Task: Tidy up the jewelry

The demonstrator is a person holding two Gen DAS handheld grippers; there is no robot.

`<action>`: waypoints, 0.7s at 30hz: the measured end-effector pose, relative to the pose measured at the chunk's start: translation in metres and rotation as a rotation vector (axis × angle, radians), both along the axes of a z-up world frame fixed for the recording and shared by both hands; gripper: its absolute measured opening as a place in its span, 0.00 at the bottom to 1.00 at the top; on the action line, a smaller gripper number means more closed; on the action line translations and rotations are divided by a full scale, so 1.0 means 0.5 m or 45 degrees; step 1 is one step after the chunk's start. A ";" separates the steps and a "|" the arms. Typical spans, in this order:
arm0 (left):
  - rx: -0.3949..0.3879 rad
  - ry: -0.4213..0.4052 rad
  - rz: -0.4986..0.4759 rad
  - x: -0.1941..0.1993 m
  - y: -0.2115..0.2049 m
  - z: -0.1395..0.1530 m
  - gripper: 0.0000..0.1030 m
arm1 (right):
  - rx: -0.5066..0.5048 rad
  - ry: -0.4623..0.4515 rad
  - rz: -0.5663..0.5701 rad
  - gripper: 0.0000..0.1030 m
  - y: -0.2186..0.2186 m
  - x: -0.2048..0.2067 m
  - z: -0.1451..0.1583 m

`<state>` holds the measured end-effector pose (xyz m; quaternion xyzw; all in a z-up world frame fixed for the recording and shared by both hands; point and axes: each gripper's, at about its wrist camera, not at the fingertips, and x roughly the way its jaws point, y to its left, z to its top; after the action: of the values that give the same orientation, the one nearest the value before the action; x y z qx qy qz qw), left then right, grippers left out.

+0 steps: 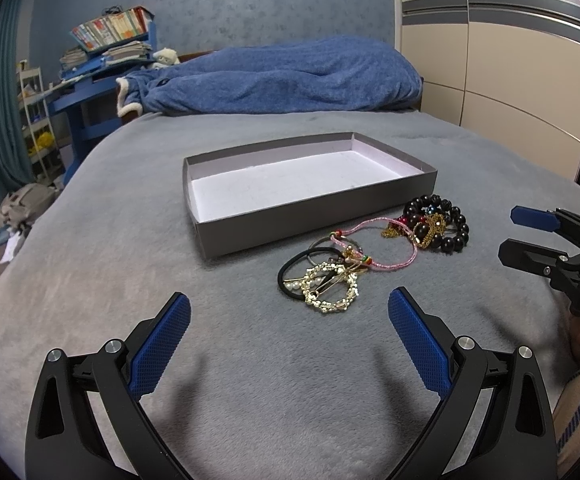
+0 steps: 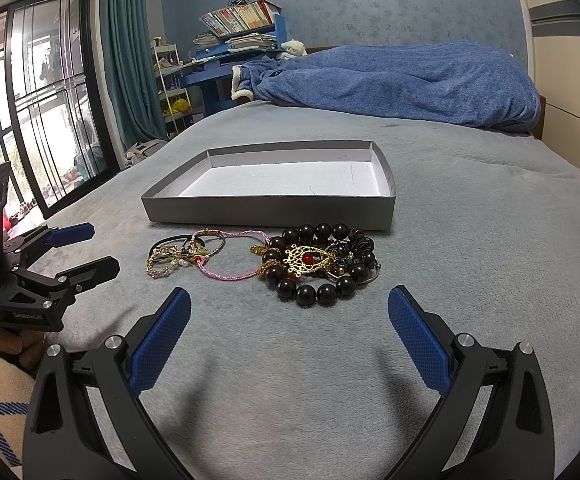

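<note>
A shallow grey box with a white floor lies empty on the grey bed. In front of it lies a heap of jewelry: a gold pearl ring clip over a black hair tie, a pink cord bracelet, a dark bead bracelet and a gold filigree pendant. My left gripper is open and empty, just short of the clip. My right gripper is open and empty, just short of the beads.
A crumpled blue blanket lies at the head of the bed. A wardrobe stands to the right. A blue desk with books and a window are at the left, off the bed.
</note>
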<state>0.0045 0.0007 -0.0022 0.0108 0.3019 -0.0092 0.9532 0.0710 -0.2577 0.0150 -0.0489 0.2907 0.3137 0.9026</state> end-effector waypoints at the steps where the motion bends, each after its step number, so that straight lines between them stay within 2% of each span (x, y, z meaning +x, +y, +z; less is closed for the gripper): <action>1: 0.000 -0.001 -0.002 -0.001 0.000 0.001 0.95 | 0.001 0.000 0.000 0.95 0.000 0.000 0.000; 17: -0.005 -0.008 -0.003 -0.005 0.004 0.011 0.95 | 0.001 0.001 0.000 0.95 0.000 0.001 -0.001; 21: -0.018 0.008 -0.031 0.000 0.000 0.011 0.92 | -0.002 0.004 -0.003 0.95 0.000 0.001 -0.003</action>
<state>0.0047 0.0006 0.0035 0.0076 0.3047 -0.0230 0.9521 0.0715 -0.2579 0.0133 -0.0488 0.2924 0.3124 0.9025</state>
